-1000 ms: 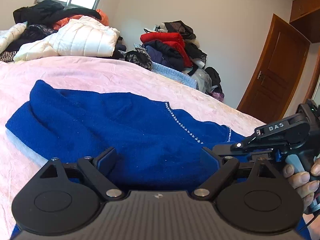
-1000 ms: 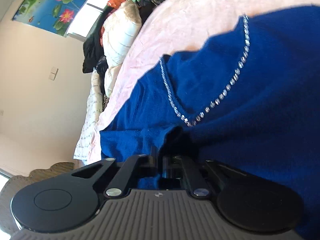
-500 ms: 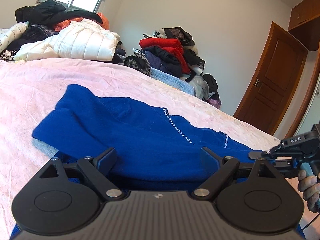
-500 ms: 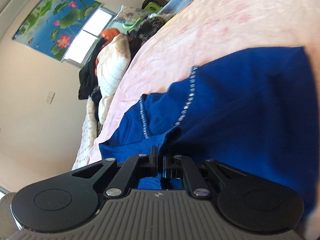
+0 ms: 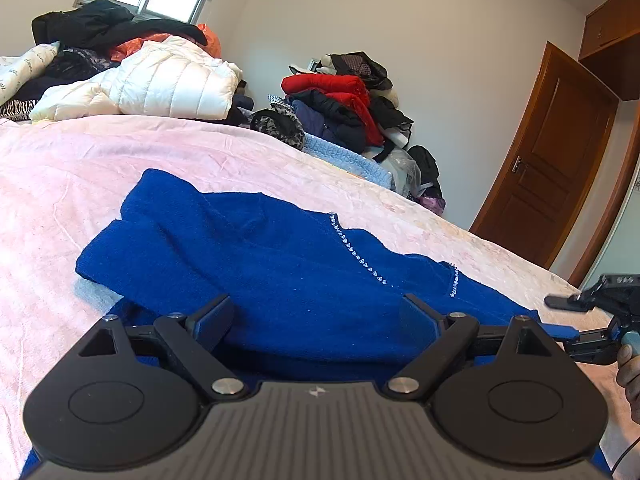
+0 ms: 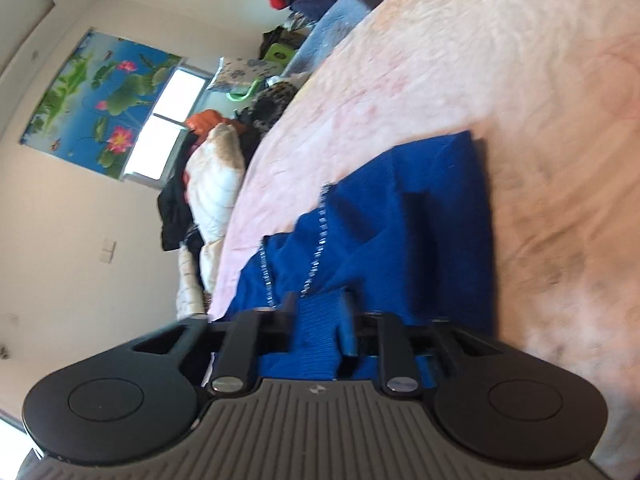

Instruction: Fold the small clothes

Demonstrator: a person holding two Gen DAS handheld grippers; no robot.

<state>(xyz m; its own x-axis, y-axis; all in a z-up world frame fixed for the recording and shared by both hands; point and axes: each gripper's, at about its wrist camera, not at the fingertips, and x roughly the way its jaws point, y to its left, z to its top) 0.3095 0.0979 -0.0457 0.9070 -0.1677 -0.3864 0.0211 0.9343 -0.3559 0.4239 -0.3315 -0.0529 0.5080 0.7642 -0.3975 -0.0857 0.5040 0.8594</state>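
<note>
Left wrist view: the left gripper [image 5: 316, 312] has its jaws spread wide over the blue sweater [image 5: 280, 264] on the pink bed [image 5: 60, 184]. The right gripper [image 6: 318, 312] has its jaws released, parted, with a sweater fold between them.

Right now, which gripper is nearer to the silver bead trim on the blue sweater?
Right. The right gripper straddles fabric just below the bead trim; the left gripper sits open at the sweater hem, farther off.

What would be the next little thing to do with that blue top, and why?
Probably draw the right gripper back off the blue sweater: its fingers stand apart with only loose knit between them, and the left gripper is open too, so the garment already rests on the pink bedspread.
</note>
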